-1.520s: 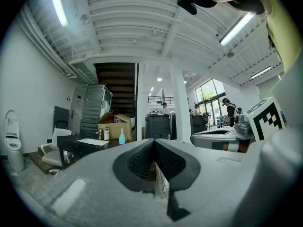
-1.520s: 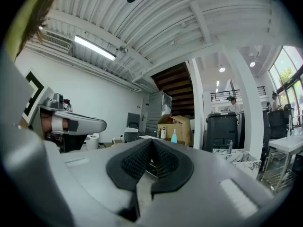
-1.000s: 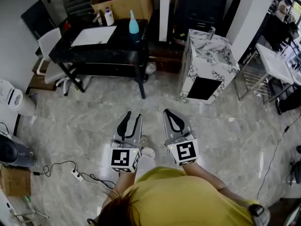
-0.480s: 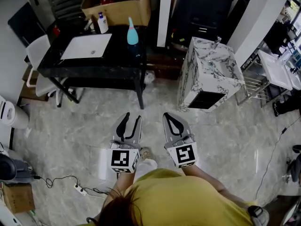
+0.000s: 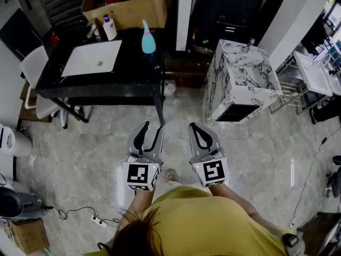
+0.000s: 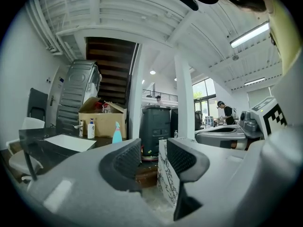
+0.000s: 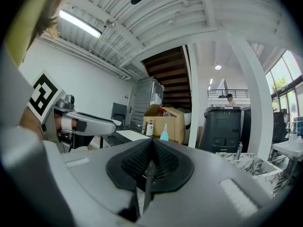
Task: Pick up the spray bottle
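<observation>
The left gripper [image 6: 154, 158] has just been opening its jaws, with nothing between them; the right gripper [image 7: 151, 162] has its jaws pressed together, empty. The spray bottle [image 5: 148, 38] stands upright on the black table [image 5: 133, 74], well ahead. This looks like the approach step: next, reach the table and straddle the bottle.

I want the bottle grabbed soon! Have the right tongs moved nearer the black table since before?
Yes. The right tongs have moved forward, toward the black table; its front leg's foot is now level with their tips.
</observation>
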The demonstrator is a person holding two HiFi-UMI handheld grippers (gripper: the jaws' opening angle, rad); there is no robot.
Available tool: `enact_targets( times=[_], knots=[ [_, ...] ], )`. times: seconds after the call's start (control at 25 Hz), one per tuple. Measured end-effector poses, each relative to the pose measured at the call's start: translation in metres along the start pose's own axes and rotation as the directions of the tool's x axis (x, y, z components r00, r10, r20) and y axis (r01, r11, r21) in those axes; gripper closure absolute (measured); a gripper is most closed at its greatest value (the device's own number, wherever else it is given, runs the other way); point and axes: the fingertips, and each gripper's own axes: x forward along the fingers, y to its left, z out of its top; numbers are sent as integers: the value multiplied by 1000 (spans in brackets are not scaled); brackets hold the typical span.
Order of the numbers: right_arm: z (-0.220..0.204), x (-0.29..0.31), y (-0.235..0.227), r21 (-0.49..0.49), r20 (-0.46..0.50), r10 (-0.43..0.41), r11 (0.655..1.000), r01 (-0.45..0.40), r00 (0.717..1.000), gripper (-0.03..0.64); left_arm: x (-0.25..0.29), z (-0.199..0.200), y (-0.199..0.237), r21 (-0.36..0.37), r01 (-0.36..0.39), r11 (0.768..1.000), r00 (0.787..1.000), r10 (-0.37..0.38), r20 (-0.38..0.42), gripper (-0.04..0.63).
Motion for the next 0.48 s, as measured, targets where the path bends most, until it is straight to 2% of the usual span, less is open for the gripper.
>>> enact_targets(
  times=[0.28,0.48],
  knots=[
    [8,23,3,3,-4,8,1000,-8,1000,617,7,1,19,-18,-10,1000,1000,10,5,420],
    [17,42,-1,-1,37,14,1000,-14,999,617,13,5,29,-19,-14,1000,1000,14,18,419]
  ],
)
